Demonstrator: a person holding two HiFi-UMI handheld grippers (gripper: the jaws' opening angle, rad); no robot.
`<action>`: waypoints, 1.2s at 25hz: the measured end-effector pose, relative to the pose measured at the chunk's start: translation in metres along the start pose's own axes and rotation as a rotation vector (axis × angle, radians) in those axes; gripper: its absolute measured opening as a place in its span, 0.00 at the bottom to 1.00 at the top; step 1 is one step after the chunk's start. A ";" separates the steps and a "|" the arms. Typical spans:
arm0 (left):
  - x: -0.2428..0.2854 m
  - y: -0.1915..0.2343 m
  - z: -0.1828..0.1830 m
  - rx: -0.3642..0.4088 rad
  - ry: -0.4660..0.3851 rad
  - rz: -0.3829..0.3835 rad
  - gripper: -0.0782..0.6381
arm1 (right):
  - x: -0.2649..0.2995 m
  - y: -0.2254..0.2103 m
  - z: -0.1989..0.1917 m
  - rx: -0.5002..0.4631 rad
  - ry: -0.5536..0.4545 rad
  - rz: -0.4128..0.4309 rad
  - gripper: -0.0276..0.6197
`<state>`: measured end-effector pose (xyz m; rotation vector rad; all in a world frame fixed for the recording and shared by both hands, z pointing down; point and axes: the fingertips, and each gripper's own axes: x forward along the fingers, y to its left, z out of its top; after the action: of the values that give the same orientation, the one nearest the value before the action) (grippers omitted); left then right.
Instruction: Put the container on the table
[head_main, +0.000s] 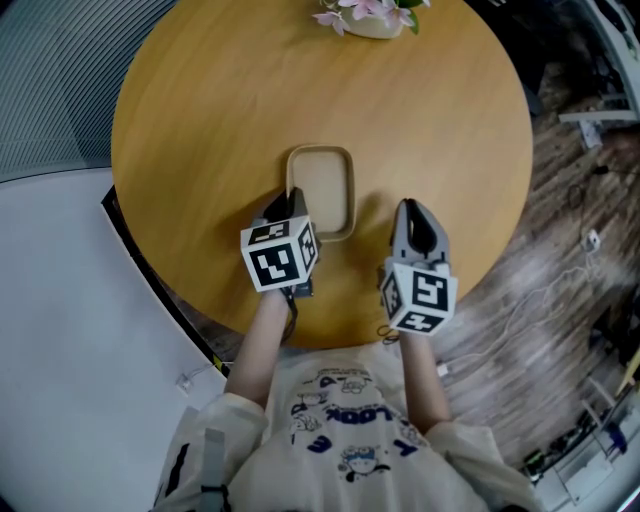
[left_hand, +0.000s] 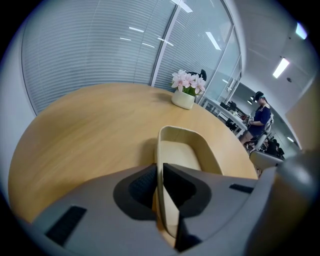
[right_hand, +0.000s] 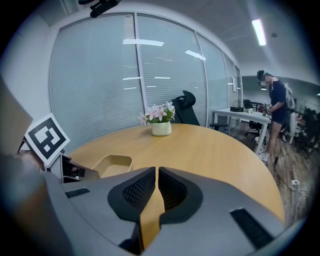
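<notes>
A shallow beige container (head_main: 322, 185) with rounded corners lies on the round wooden table (head_main: 220, 110), a little in from its near edge. My left gripper (head_main: 290, 200) is shut on the container's near left wall, and in the left gripper view that thin rim (left_hand: 161, 145) runs between the two dark pads. The empty tray (left_hand: 182, 150) stretches away from the jaws. My right gripper (head_main: 410, 208) hovers over the table to the right of the container, apart from it, shut with nothing in it (right_hand: 156, 175). The right gripper view shows the container (right_hand: 112, 163) at left.
A white pot of pink flowers (head_main: 372, 18) stands at the table's far edge (left_hand: 184, 95). Glass walls with blinds lie beyond the table. A person (right_hand: 274, 107) stands by desks at right. Cables lie on the wood floor (head_main: 560, 290) to the right.
</notes>
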<state>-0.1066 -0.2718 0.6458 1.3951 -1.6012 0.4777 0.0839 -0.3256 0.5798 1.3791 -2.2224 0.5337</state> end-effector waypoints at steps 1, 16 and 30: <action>0.000 -0.001 0.000 -0.002 -0.001 -0.009 0.13 | -0.001 0.000 0.000 0.002 -0.001 -0.002 0.07; -0.072 0.001 0.038 0.060 -0.222 -0.020 0.25 | -0.038 0.024 0.041 -0.028 -0.113 0.023 0.07; -0.220 -0.043 0.088 0.214 -0.612 -0.111 0.12 | -0.118 0.050 0.109 -0.035 -0.322 0.013 0.07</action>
<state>-0.1178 -0.2292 0.4086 1.9063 -1.9766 0.1583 0.0644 -0.2792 0.4194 1.5228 -2.4790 0.2904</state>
